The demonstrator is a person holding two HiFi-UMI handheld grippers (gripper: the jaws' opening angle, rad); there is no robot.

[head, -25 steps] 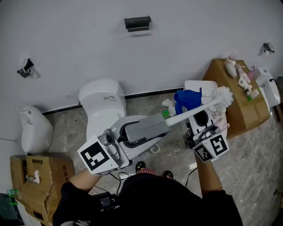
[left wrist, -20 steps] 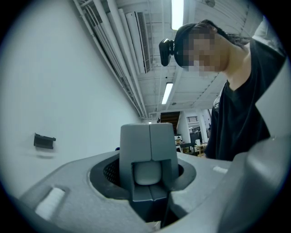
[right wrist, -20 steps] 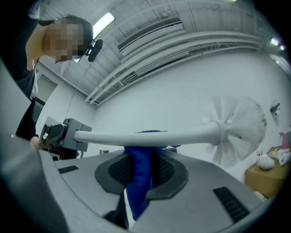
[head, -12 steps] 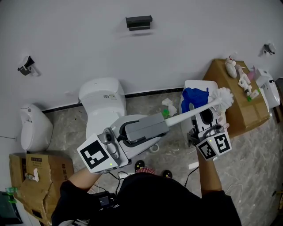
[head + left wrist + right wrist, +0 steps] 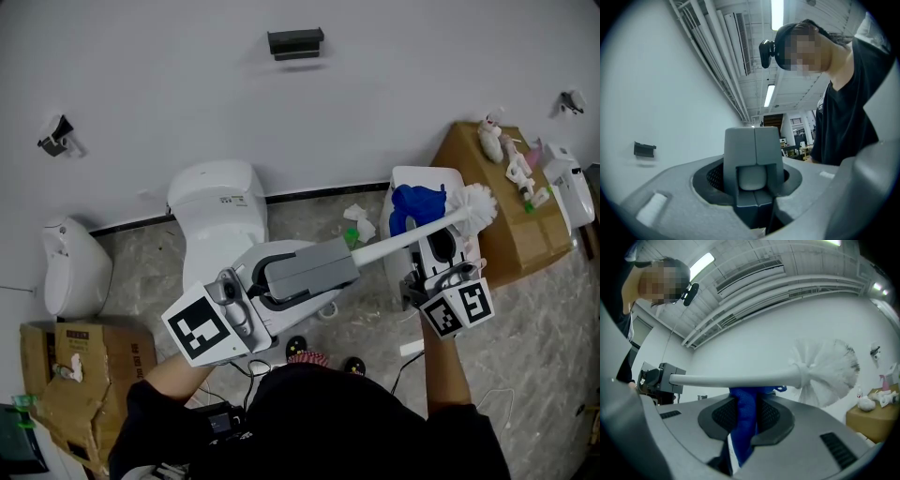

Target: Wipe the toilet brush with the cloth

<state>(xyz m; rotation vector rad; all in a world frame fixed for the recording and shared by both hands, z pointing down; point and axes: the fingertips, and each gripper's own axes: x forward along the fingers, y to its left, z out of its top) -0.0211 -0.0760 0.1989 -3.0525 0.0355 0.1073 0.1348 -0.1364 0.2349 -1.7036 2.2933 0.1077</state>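
Two grippers are showing in the head view, both held up over the grey stone floor (image 5: pixel 534 309) in front of a white wall. The left gripper (image 5: pixel 754 140) is clamping the rounded butt end of the toilet brush (image 5: pixel 403 242); its jaws are closing tight around that end, with their tips meeting above it. The brush is hanging roughly level in the air, its white handle running rightward from those jaws, and its bristle head (image 5: pixel 475 206) is sitting at the far right, between the toilet (image 5: pixel 217 211) and the cardboard box (image 5: pixel 497 244). The right gripper (image 5: pixel 746 401) is pinching the blue cloth (image 5: pixel 743 427) between its jaws, which are standing just far enough apart for the bunched fabric. In the right gripper view the top of the cloth is touching the underside of the handle, just short of the bristles. In the head view the cloth is bunching up just beside the handle, near the bristle head.
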